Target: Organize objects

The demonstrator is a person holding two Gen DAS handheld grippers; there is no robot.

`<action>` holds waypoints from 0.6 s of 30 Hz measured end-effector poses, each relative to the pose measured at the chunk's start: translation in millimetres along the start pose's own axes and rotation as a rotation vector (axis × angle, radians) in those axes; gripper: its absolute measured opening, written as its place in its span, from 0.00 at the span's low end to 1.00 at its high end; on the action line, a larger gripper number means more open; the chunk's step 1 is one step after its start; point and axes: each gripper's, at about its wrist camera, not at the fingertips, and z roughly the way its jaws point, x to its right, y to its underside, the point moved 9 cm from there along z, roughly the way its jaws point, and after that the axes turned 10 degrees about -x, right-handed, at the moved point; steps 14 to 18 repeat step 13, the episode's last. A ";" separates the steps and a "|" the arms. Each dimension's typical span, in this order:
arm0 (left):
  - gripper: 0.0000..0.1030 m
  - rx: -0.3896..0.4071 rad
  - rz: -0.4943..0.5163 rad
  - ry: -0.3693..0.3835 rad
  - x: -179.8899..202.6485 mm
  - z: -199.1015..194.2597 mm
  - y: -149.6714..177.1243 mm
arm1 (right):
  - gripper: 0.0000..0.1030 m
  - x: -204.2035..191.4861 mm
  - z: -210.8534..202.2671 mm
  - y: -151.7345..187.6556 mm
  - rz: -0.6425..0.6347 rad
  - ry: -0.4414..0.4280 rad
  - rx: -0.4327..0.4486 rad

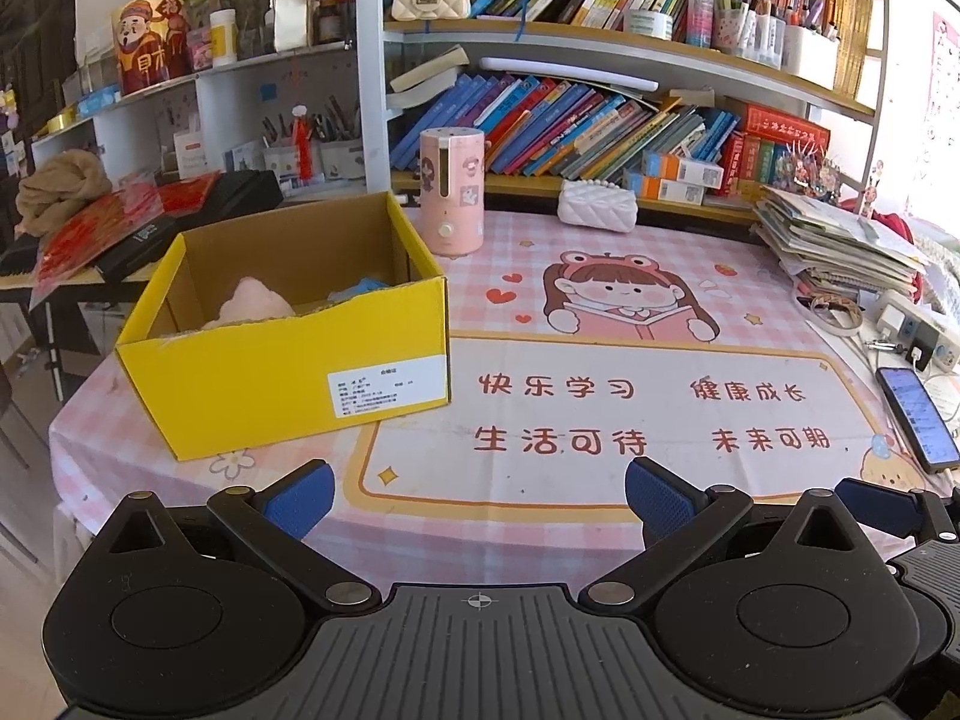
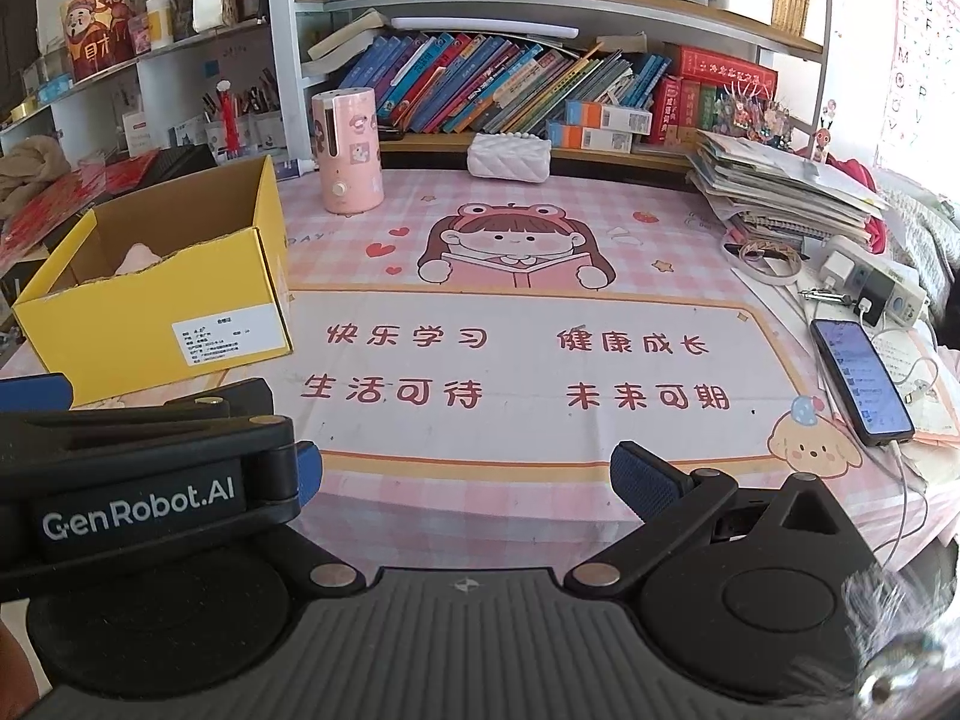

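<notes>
Bookshelves (image 1: pixel 600 120) packed with leaning books are seen at the far side of a desk, which is covered by a pink checked mat (image 1: pixel 600 360) with a cartoon girl and red Chinese characters printed on it.

On the left part of the mat a yellow cardboard box (image 1: pixel 288 372) is placed, open at the top. Its long axis runs from near-left to far-right, and the end wall with the white label (image 1: pixel 375 393) is turned toward the near edge of the desk. Inside the box a pink soft item (image 1: pixel 249 303) and a blue item (image 1: pixel 360 288) are lying; what they are cannot be told. In the right wrist view only the pink one is visible above the torn near wall of the box (image 2: pixel 150 312).

Behind the box, at the far side, a pink cylindrical device (image 1: pixel 451 192) is standing upright, and to its right a white quilted purse (image 1: pixel 597 207) lies near the shelf. On the right a stack of papers (image 1: pixel 840 240), a power strip (image 1: pixel 912 330) and a phone (image 1: pixel 918 417) with a lit screen are found, the phone pointing from near to far.

The left gripper (image 1: pixel 480 498) is held low over the near edge of the mat, its blue pads wide apart and nothing between them. The right gripper (image 2: pixel 465 480) is held beside it, also spread and grasping nothing.
</notes>
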 end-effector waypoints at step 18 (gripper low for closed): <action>1.00 -0.018 -0.012 -0.002 -2.9 1.6 3.1 | 1.00 -2.5 1.1 3.4 -0.007 -0.007 -0.012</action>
